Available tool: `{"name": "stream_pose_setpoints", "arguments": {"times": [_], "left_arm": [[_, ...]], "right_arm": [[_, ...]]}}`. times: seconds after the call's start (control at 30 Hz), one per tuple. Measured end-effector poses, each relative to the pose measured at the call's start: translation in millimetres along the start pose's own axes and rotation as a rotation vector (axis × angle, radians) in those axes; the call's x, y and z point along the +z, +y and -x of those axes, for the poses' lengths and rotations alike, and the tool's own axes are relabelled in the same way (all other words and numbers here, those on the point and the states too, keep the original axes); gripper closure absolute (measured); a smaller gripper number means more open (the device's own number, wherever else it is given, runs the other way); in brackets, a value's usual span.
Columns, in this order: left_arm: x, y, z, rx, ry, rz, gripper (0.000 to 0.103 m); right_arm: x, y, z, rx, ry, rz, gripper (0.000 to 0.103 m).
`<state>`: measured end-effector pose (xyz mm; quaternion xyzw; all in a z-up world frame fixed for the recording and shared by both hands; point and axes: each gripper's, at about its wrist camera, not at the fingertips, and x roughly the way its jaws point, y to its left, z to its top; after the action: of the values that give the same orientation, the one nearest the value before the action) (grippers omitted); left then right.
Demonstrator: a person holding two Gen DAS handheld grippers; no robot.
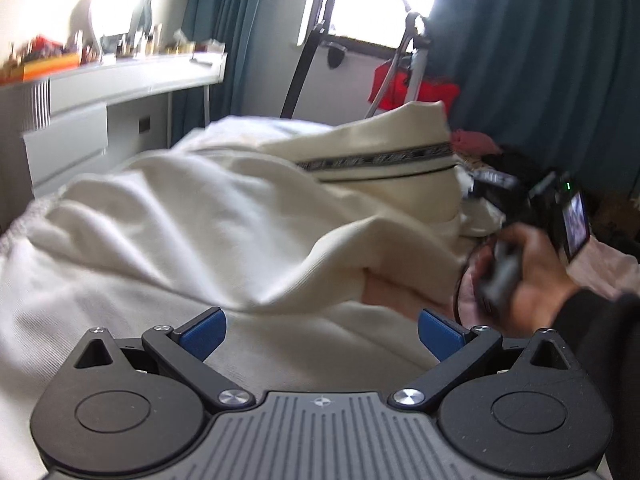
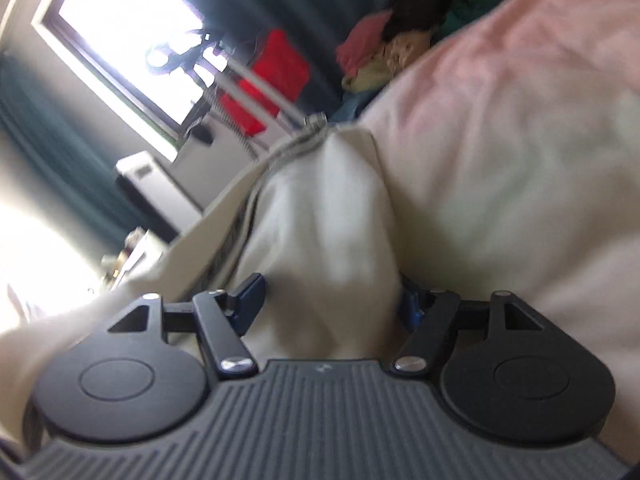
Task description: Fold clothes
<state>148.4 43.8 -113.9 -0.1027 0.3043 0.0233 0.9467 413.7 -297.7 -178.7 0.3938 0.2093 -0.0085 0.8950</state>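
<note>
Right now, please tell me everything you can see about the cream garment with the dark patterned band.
The cream garment looks like soft knit, with a dark patterned band and a thin dark stripe beside it. It lies crumpled and partly folded over on the pale bed cover. A bunched fold sits between the right gripper pads; the left gripper is open, holding nothing.

My right gripper (image 2: 330, 306): cream garment (image 2: 320, 240) bunched between pads, covering right pad; grip or mere contact unclear through blur. My right hand (image 1: 528, 276) smeared in left view. Shelf clutter (image 1: 52, 54) too blurred to identify. Clothes pile (image 2: 384, 48) indistinct.
</note>
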Motion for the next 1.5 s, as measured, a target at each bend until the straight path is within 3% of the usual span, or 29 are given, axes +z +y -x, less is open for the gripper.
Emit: {"name": "stream_pose_setpoints", "arguments": {"times": [0.03, 0.07, 0.17, 0.27, 0.37, 0.53, 0.7, 0.77, 0.8, 0.87, 0.93, 1.03, 1.1, 1.2, 1.27, 1.33, 1.4, 1.5], "left_arm": [[0, 3, -2, -0.003, 0.005, 0.009, 0.000], [-1, 6, -4, -0.006, 0.010, 0.017, 0.000], [-1, 11, -6, 0.006, 0.020, 0.029, 0.000], [-4, 9, -2, 0.022, 0.035, 0.026, 0.000], [-8, 3, 5, 0.006, 0.043, -0.003, 0.000], [-14, -9, 26, -0.038, 0.017, -0.050, 0.000], [-12, -14, 39, -0.061, -0.003, -0.072, 0.000], [-11, -14, 41, -0.066, -0.013, -0.070, 0.000], [-11, -14, 41, -0.062, -0.013, -0.075, 0.000], [-10, -13, 39, -0.058, 0.001, -0.074, 0.000], [-11, -10, 35, -0.059, 0.024, -0.057, 0.000], [-11, -7, 32, -0.070, 0.052, -0.030, 0.000], [-11, -6, 33, -0.078, 0.051, -0.025, 0.000], [-11, -5, 34, -0.089, 0.054, -0.016, 0.000], [-12, -5, 32, -0.100, 0.069, -0.010, 0.000], [-15, -6, 29, -0.095, 0.084, -0.011, 0.000], [-19, -8, 26, -0.088, 0.094, -0.014, 0.000], [-23, -8, 20, -0.090, 0.091, -0.019, 0.000]], "right_arm": [[3, 6, -5, -0.025, -0.007, 0.024, 0.035], [5, 11, -10, -0.051, -0.013, 0.050, 0.047], [6, 33, -11, -0.116, -0.030, 0.178, 0.067], [-3, 54, 18, -0.184, -0.071, 0.301, 0.074], [0, 63, 57, -0.248, -0.117, 0.366, 0.075], [34, 50, 130, -0.391, -0.195, 0.462, 0.075], [76, 3, 195, -0.533, -0.193, 0.482, 0.072], [81, -24, 214, -0.553, -0.167, 0.474, 0.062], [81, -36, 223, -0.553, -0.158, 0.458, 0.059], [75, -58, 235, -0.546, -0.117, 0.421, 0.039], [67, -74, 247, -0.546, -0.083, 0.412, 0.034], [55, -97, 268, -0.540, -0.073, 0.368, 0.034], [49, -113, 286, -0.500, -0.072, 0.237, 0.034], [35, -138, 315, -0.361, -0.073, -0.022, 0.029], [22, -148, 317, -0.257, -0.024, -0.132, 0.024], [15, -150, 307, -0.163, 0.021, -0.175, 0.021], [14, -143, 288, -0.140, 0.022, -0.158, 0.021], [22, -141, 262, -0.221, -0.066, -0.120, 0.023]]}}
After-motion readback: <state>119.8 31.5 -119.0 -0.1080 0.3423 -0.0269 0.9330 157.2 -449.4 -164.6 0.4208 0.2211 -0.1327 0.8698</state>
